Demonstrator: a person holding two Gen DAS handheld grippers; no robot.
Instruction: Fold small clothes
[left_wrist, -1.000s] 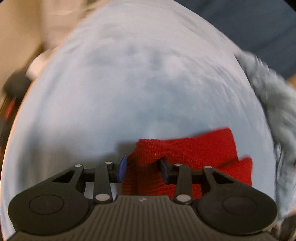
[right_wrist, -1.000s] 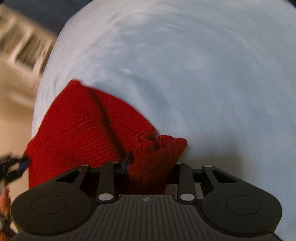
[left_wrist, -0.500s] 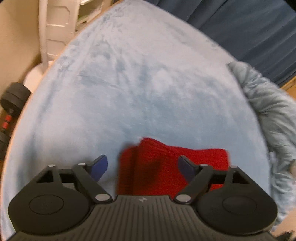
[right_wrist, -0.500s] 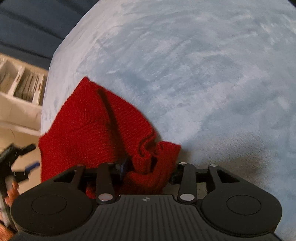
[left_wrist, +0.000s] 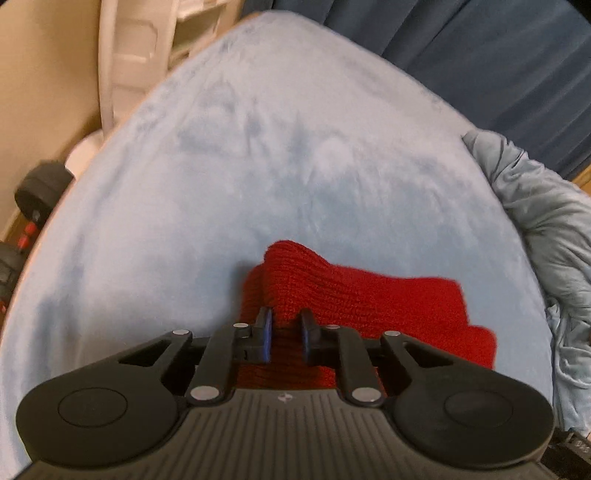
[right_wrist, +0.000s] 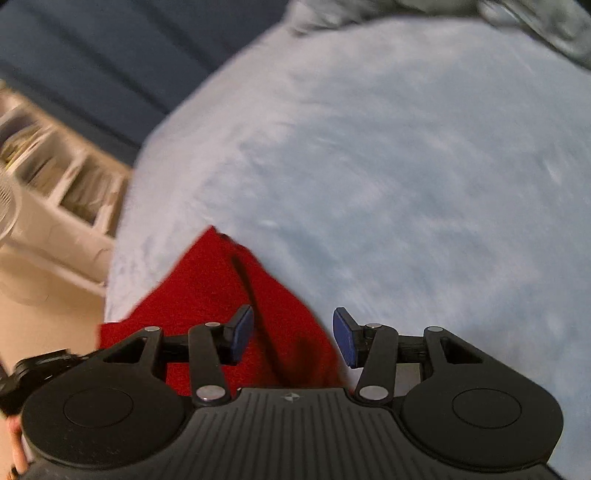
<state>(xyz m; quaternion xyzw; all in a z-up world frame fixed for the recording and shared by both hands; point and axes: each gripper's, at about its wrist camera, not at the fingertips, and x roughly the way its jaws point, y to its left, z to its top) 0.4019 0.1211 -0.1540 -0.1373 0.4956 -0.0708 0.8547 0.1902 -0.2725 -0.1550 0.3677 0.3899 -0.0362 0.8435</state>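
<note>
Red knit garment (left_wrist: 354, 291) lies at the lower centre of both views on a pale blue fleece blanket (left_wrist: 280, 177). The left gripper (left_wrist: 284, 334) is clamped on a raised fold of it. The right gripper (right_wrist: 291, 338) stands with its jaws apart above the knit, the blue pads (right_wrist: 242, 328) clear. Farther off, a crumpled grey-blue cloth (left_wrist: 546, 221) sits at the right edge, a dumbbell (left_wrist: 38, 192) at left, and dark blue curtains (left_wrist: 498, 55) hang across the top.

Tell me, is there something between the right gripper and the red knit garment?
Nothing visible. The right gripper is open with the red knit garment directly under its jaws on the blue blanket.
</note>
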